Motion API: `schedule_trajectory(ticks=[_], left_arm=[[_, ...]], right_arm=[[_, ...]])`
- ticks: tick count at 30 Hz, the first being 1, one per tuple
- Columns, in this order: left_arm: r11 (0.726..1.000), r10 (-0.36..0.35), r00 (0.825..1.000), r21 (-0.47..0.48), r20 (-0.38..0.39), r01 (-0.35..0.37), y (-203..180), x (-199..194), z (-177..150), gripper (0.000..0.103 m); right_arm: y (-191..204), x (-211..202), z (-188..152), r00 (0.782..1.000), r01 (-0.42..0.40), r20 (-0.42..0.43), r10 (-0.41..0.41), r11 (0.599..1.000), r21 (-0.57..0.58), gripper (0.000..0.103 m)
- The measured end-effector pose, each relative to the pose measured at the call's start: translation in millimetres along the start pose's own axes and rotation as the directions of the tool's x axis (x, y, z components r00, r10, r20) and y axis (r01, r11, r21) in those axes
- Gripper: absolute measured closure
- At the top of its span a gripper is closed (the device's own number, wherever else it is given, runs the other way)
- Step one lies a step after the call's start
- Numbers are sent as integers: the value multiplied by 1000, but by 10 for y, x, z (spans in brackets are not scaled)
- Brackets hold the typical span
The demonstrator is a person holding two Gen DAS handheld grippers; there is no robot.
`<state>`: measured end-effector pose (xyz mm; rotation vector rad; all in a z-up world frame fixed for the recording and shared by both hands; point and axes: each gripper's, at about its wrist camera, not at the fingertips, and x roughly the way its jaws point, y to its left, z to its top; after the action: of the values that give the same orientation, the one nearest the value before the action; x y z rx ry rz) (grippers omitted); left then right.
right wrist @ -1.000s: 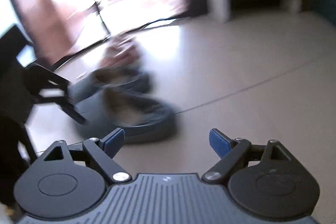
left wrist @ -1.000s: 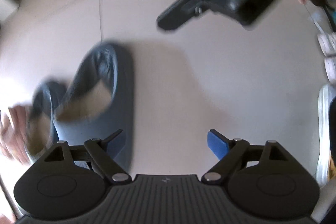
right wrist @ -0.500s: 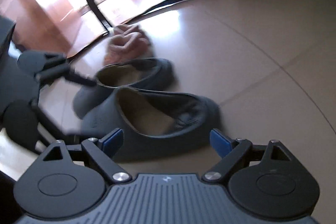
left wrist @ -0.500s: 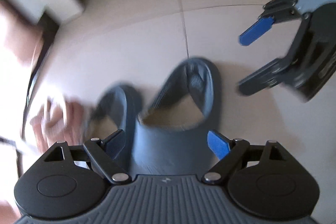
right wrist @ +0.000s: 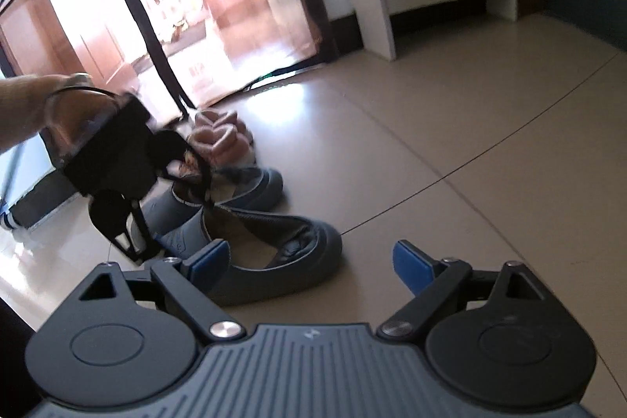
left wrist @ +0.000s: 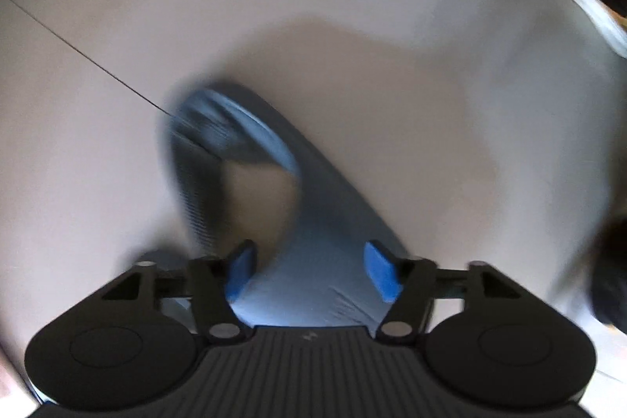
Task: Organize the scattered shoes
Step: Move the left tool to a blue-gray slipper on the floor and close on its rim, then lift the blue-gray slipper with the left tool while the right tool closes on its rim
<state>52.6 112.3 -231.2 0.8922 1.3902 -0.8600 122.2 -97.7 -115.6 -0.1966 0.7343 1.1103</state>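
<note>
Left claw [left wrist: 309, 273] first: over the last second I bring it round from bare floor beside the near blue slipper [left wrist: 313, 234] to a place straight above it, pointing down, and roll it so that its blue pads [left wrist: 380, 275] now sit on either side of the slipper's upper. The jaws have just been closing a little, with the slipper between them — but they are wide yet, and through the blur I see no pad pressing on the fabric. In the right wrist view the left claw [right wrist: 137, 241] hangs over the heel end of that same slipper [right wrist: 266, 261], held by a hand [right wrist: 62, 112].

Right claw [right wrist: 309, 261] is wide too and holds nothing; its jaws have just been opening slightly, and nothing but floor and the slipper's toe lies ahead of it. A second ago it was looking at the pair from further off and blurred; now the view is steady and nearer.

Both blue slippers lie side by side on the tiled floor [right wrist: 490, 159], the second blue slipper [right wrist: 235, 190] just behind the first, with a pink slipper [right wrist: 219, 140] beyond them near the glass door [right wrist: 196, 6].

My reading — the approach on the near slipper is nearly finished and a pinch on its upper comes next; nothing is lifted so far, so the sorting proper is not begun for this pair.
</note>
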Motion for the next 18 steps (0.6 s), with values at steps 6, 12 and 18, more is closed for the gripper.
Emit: schedule_trajectory(ticks=[6,12,18], left_arm=[[994,-88,996,-66,29,90,30,37,194,60],[965,-30,999,-261,22,35,12,4,369,75],[955,64,975,-297,214,3,-44,-332,862,89]], right_arm=[[-4,-182,-133,999,42,18,-42,999,-18,12],[-44,-404,-292,993,99,73,-97,995,-30,12],[-345,-719,-479,965,215,132,-227,972,98,12]])
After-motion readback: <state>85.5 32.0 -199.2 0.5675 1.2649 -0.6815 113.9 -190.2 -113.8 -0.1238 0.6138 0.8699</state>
